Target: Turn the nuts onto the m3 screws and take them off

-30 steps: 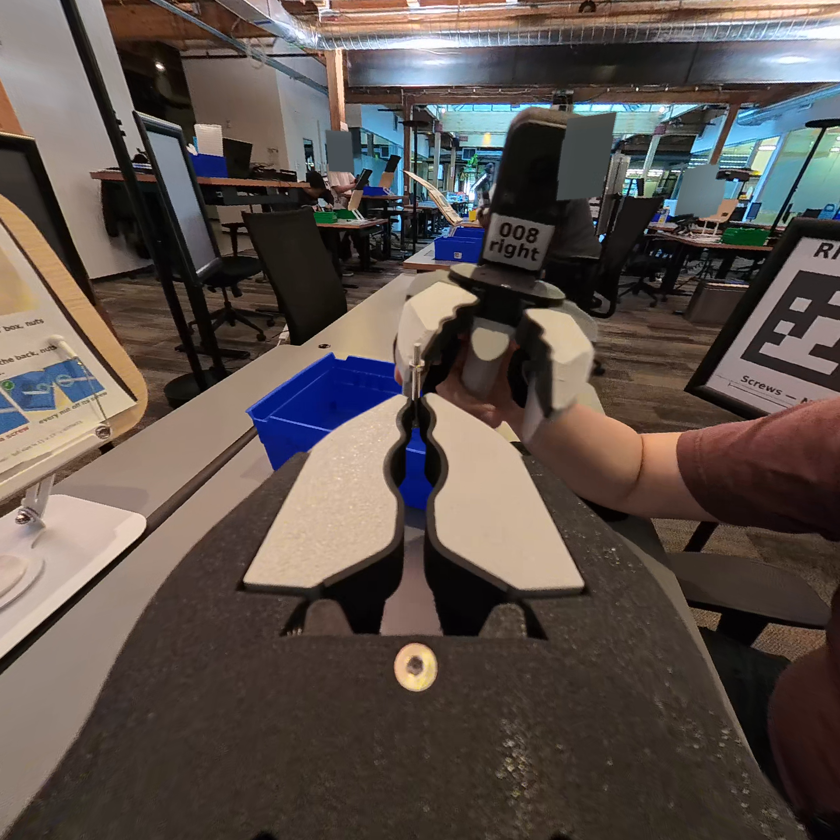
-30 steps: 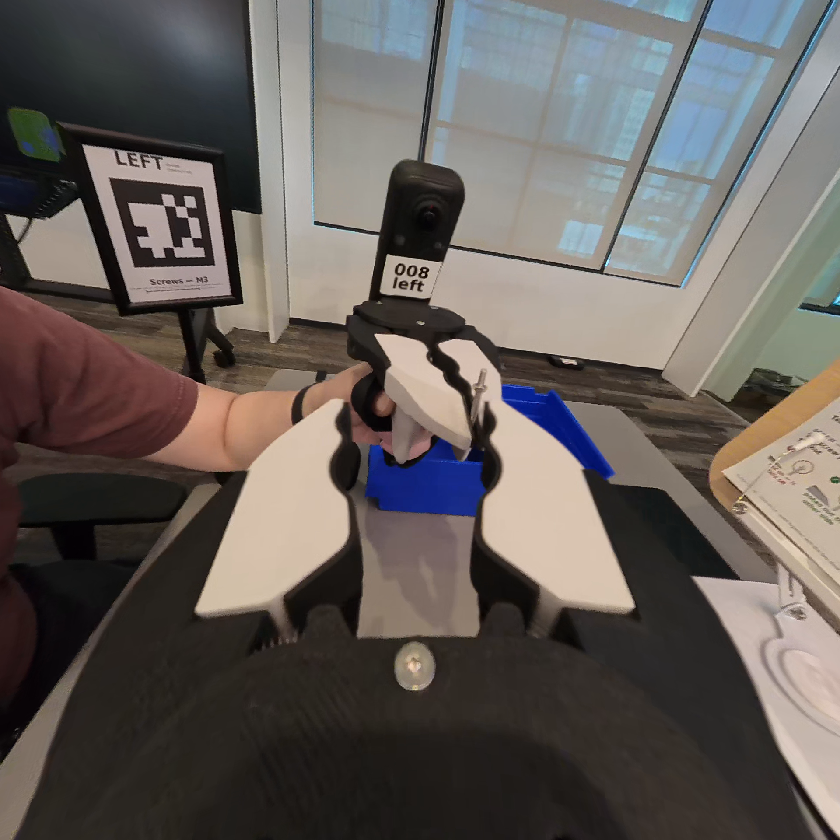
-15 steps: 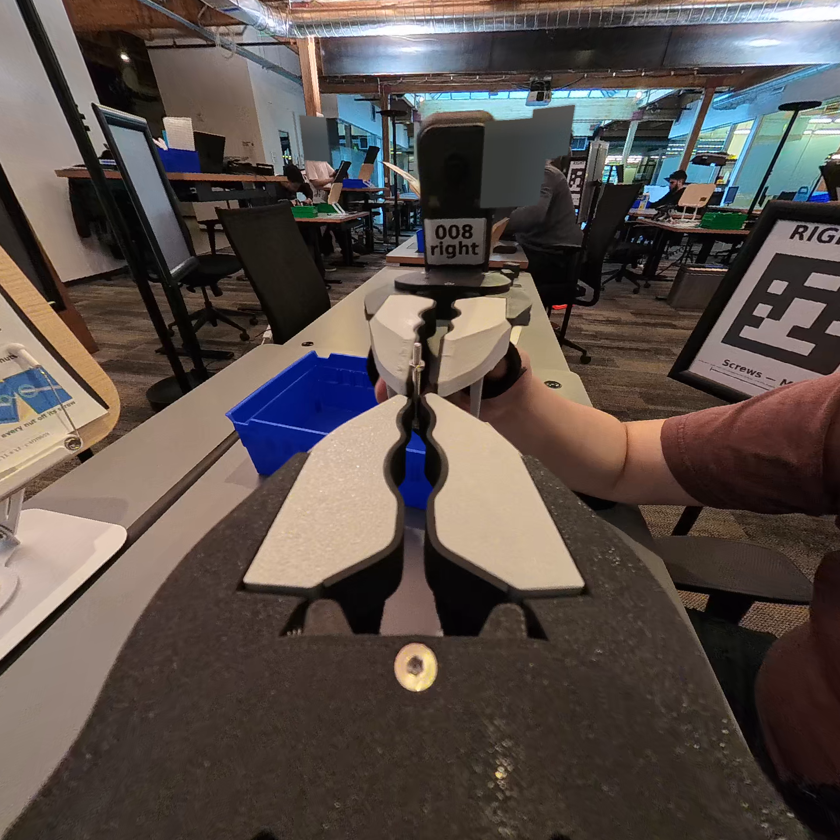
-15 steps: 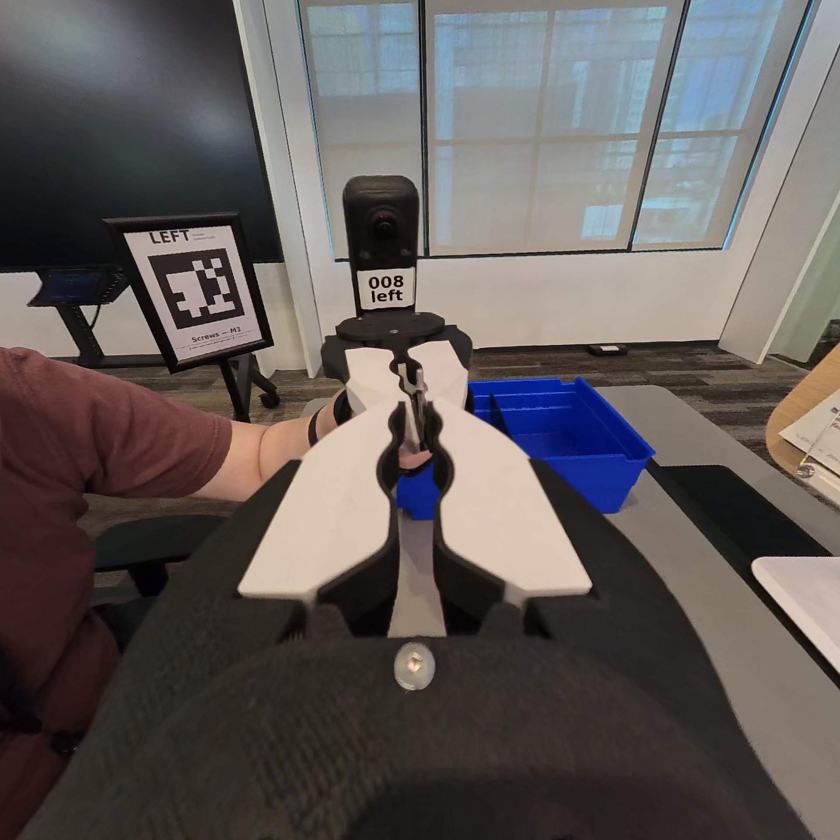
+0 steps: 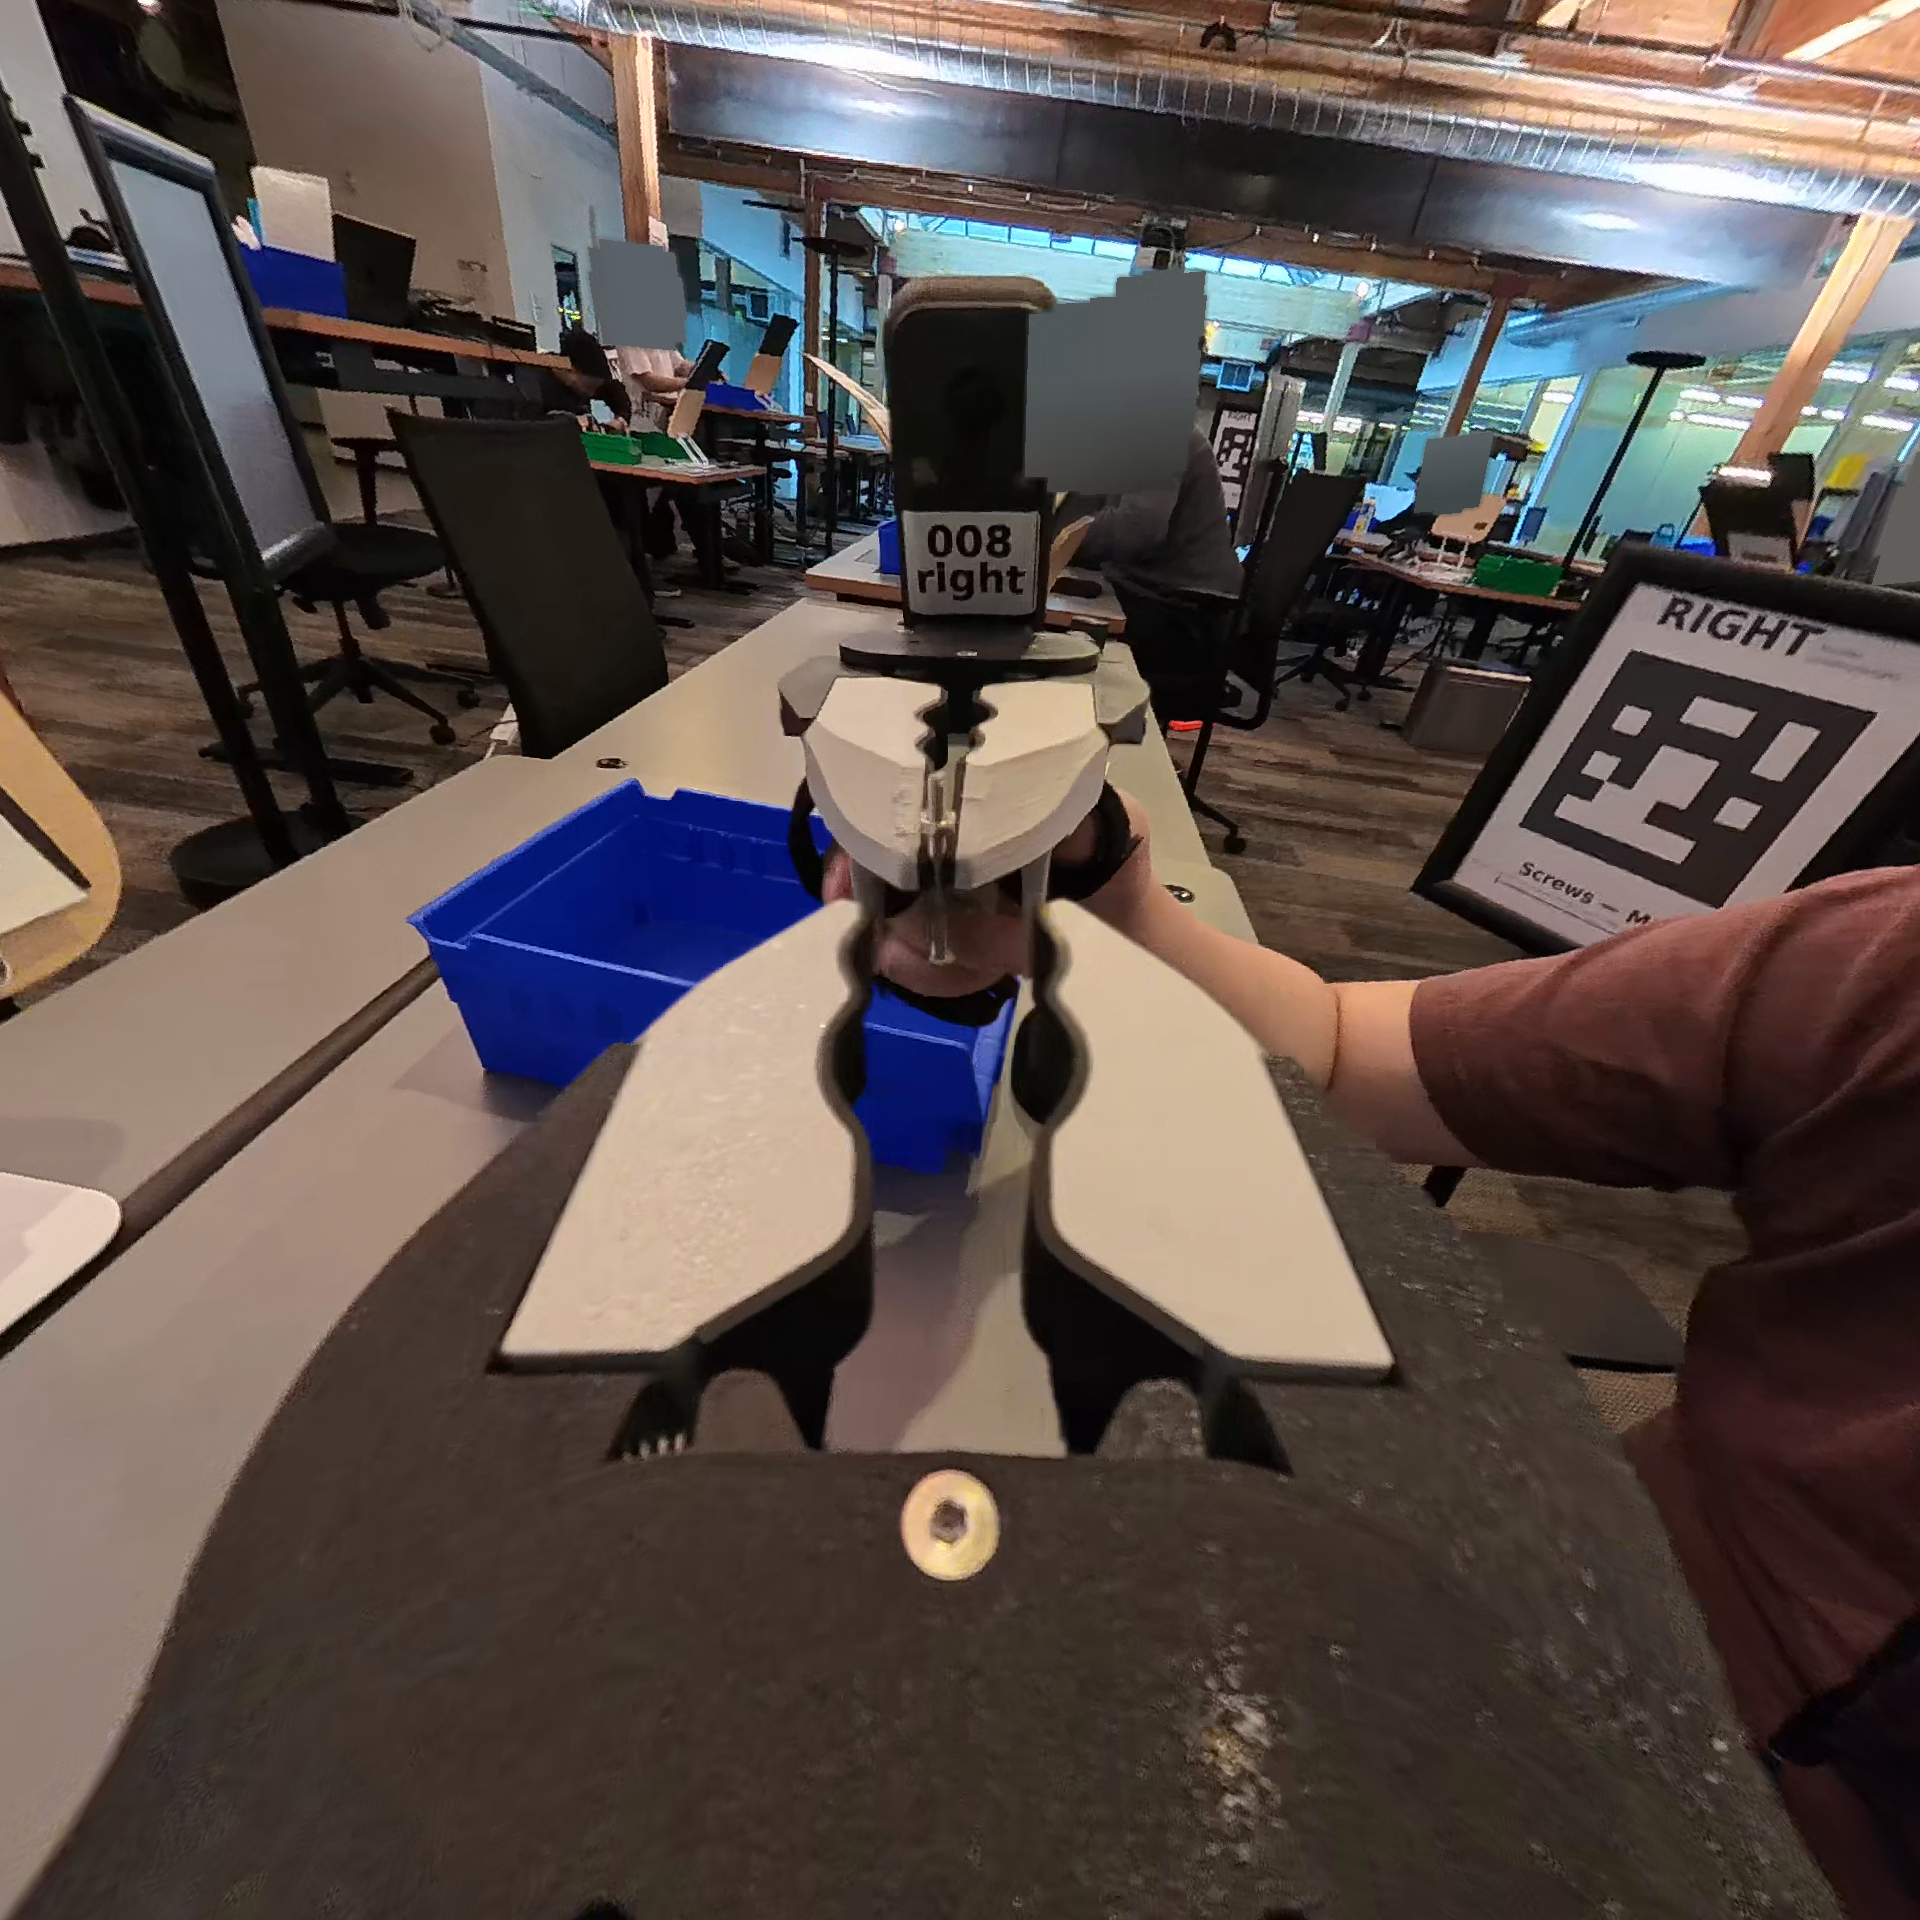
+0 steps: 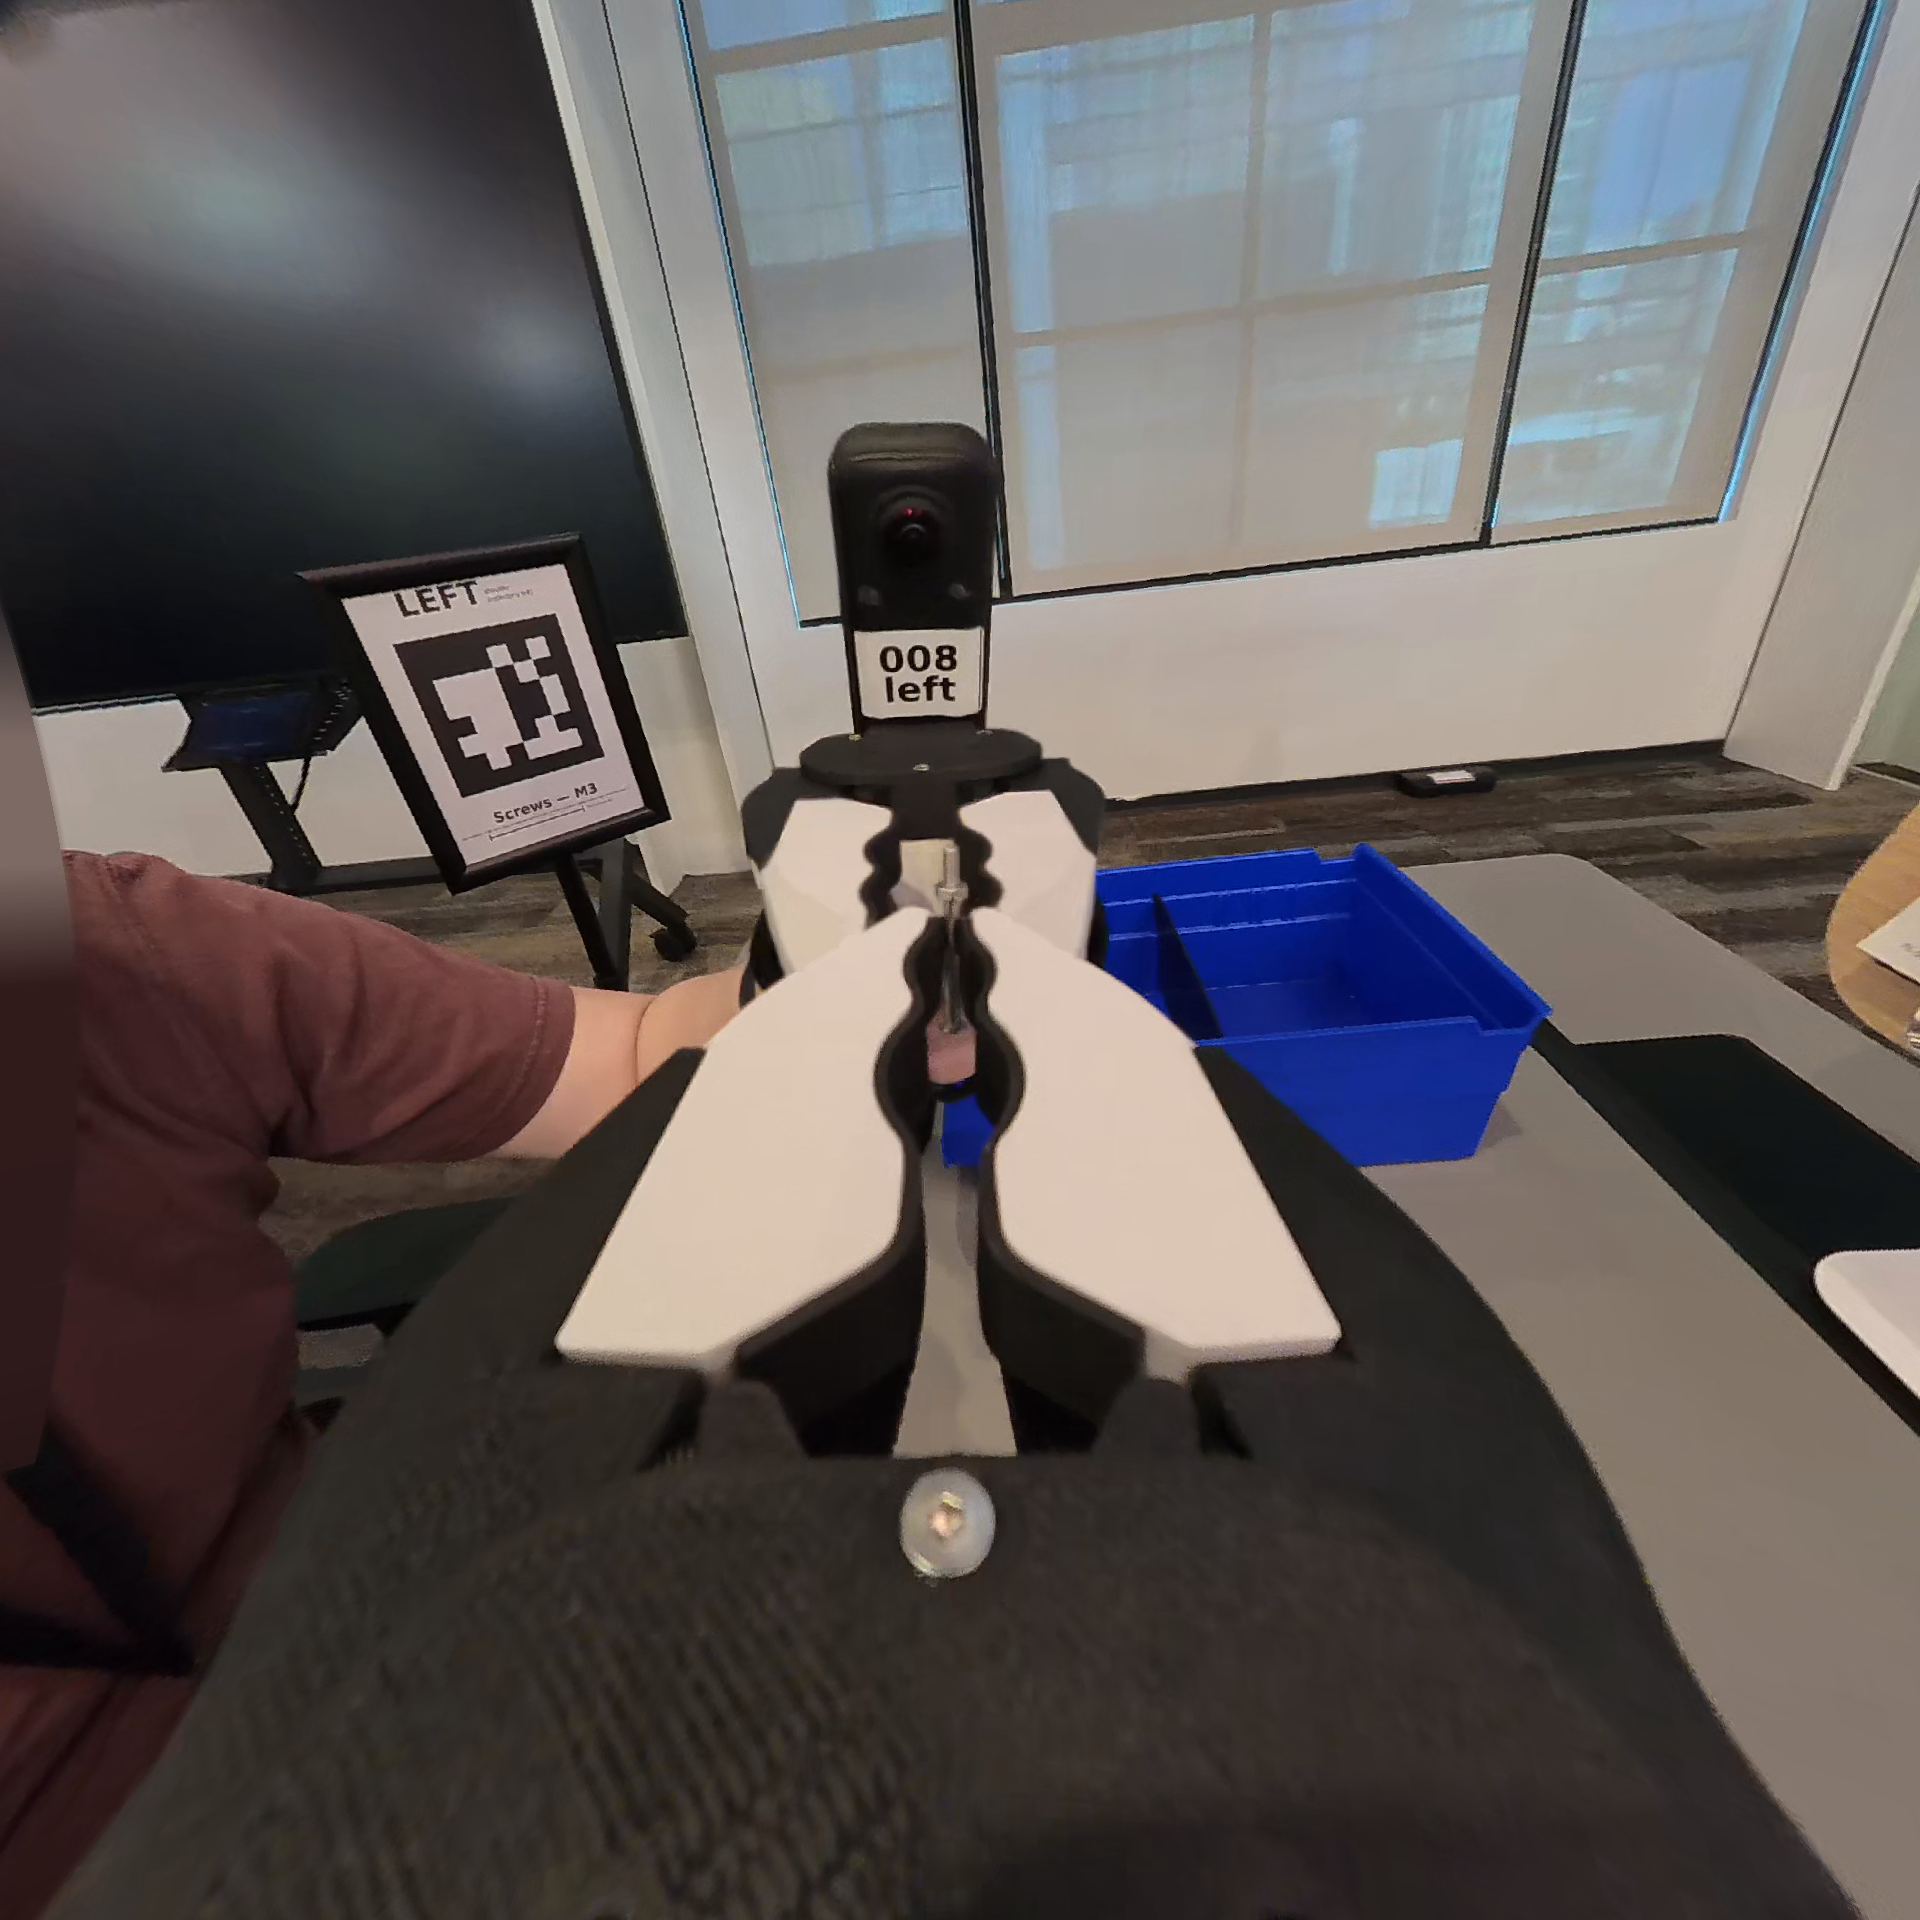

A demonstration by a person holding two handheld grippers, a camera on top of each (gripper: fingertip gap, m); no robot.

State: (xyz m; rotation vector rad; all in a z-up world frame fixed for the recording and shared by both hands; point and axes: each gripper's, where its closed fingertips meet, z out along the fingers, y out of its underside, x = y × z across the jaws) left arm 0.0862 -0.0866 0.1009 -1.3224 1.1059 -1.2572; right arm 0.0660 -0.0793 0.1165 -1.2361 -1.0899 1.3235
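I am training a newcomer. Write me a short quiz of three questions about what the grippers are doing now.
1. True or false: the left gripper is shut.
2. Which one holds the screw? A) left gripper B) right gripper C) neither
3. Fill in: the bin behind the grippers is ___ in colour.

Key: 1 false; 2 B; 3 blue.
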